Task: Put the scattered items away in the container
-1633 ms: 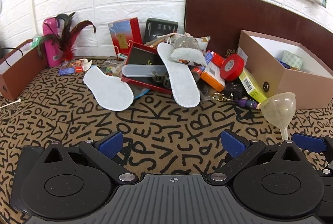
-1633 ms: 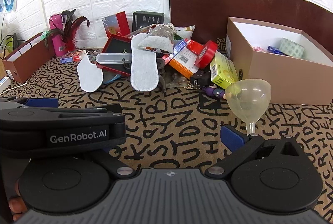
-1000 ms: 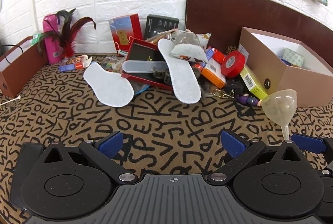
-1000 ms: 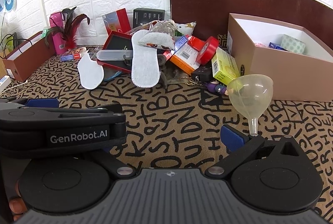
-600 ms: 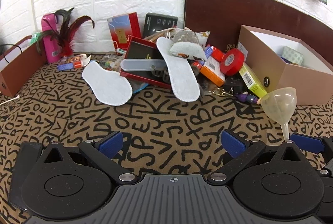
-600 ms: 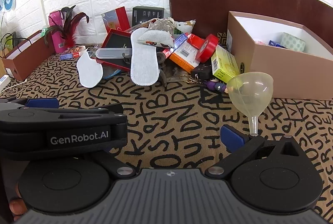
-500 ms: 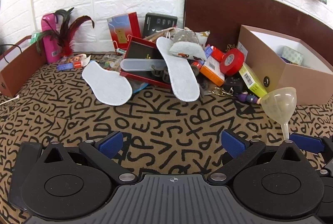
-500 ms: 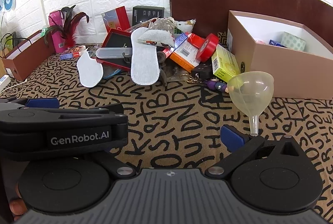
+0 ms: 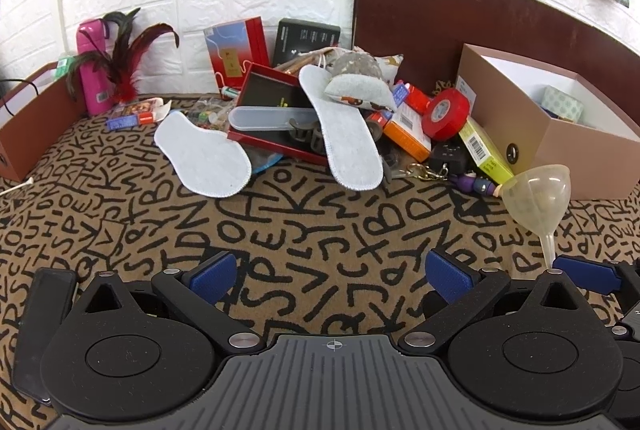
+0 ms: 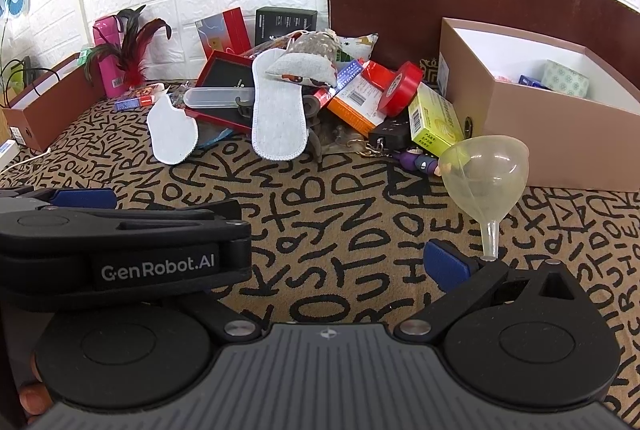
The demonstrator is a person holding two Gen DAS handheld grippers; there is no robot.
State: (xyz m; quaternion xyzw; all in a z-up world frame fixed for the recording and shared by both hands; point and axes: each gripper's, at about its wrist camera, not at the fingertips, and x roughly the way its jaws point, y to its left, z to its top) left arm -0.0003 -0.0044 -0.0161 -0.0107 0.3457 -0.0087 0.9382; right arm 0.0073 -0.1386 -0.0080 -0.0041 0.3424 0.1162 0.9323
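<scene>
A pile of scattered items lies at the back of the patterned cloth: two white insoles, a red tape roll, a yellow box, an orange box and a red tray. The open brown box stands at the right with a few items inside. A clear plastic funnel stands mouth up with its stem at my right gripper's right finger. My left gripper is open and empty. My right gripper is open; the left gripper's body covers its left finger.
A pink bottle with red feathers and a brown bag stand at the far left. A dark brown board leans on the white brick wall behind the box. A purple toy and black key fob lie near the funnel.
Both views shift slightly: the pile and box sit a little lower and nearer. The funnel stays at the right gripper's right finger. Both grippers stay open.
</scene>
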